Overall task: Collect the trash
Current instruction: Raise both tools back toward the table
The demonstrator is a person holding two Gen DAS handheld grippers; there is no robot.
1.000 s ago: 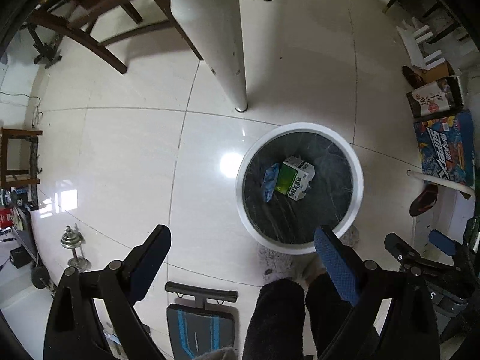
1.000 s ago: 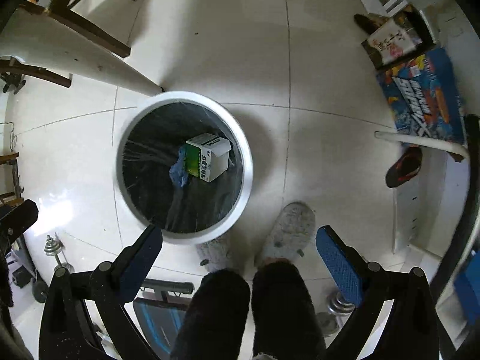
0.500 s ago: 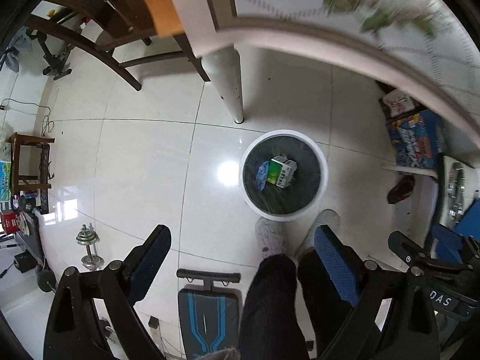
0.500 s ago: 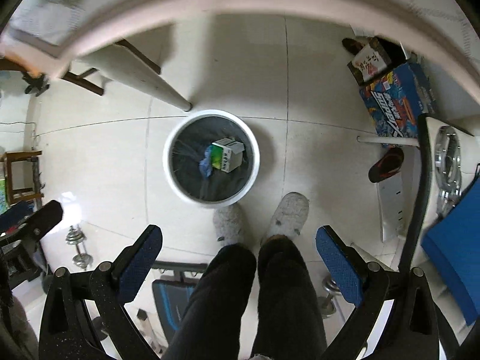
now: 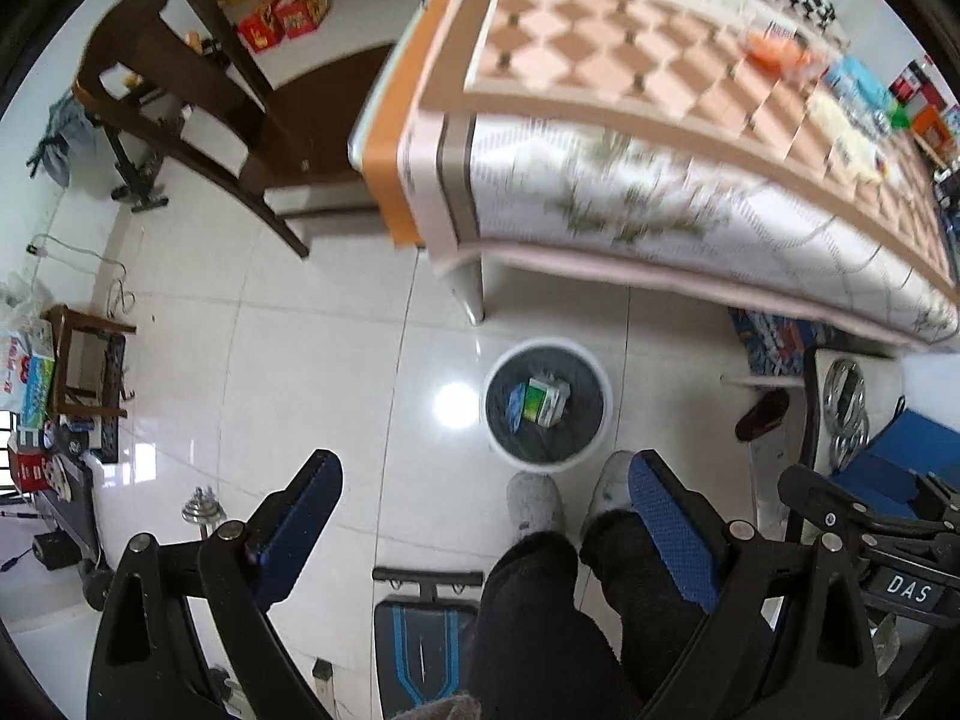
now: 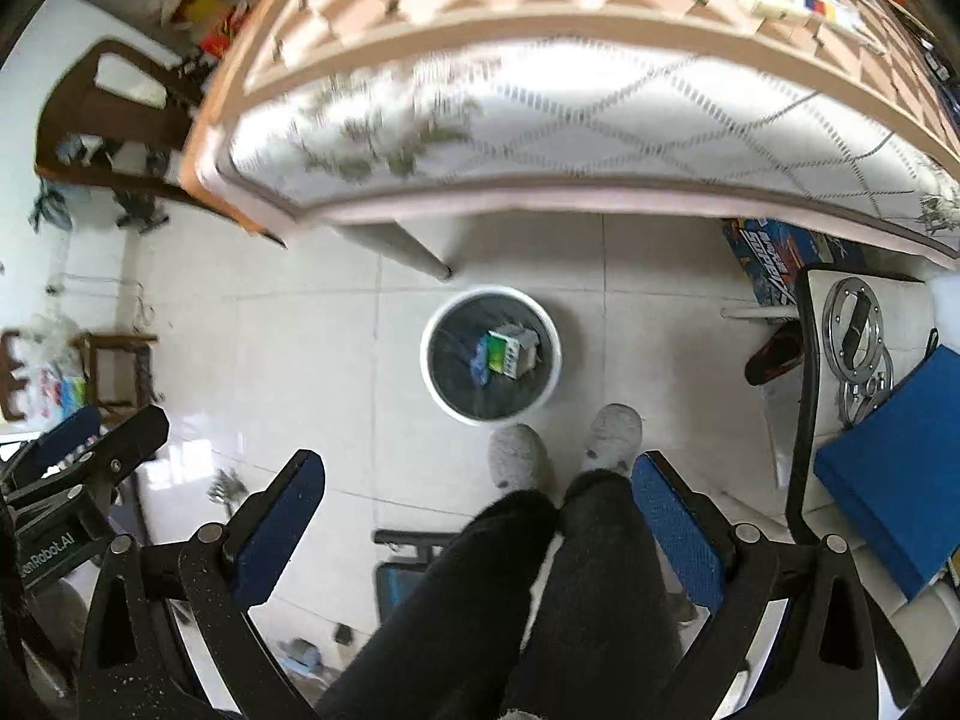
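A white-rimmed trash bin (image 5: 591,441) with a black liner stands on the tiled floor by the table leg; it also shows in the right wrist view (image 6: 433,378). Inside lie a green and white carton (image 5: 545,401) (image 6: 510,354) and a blue wrapper (image 5: 515,408) (image 6: 480,360). My left gripper (image 5: 486,516) is open and empty, high above the floor. My right gripper (image 6: 477,510) is open and empty, also high above the bin. Several items of litter lie on the far right of the table (image 5: 852,90), blurred.
A table with a checked cloth (image 5: 630,78) (image 6: 540,18) fills the top of both views. A dark wooden chair (image 5: 198,90) stands at its left. The person's legs and slippers (image 5: 534,504) are beside the bin. A blue box (image 6: 774,258) and a slipper (image 5: 762,414) lie at right.
Both grippers have risen well above the bin, which now looks much smaller. The tabletop has come into view at the top of both views. Both grippers stay open.
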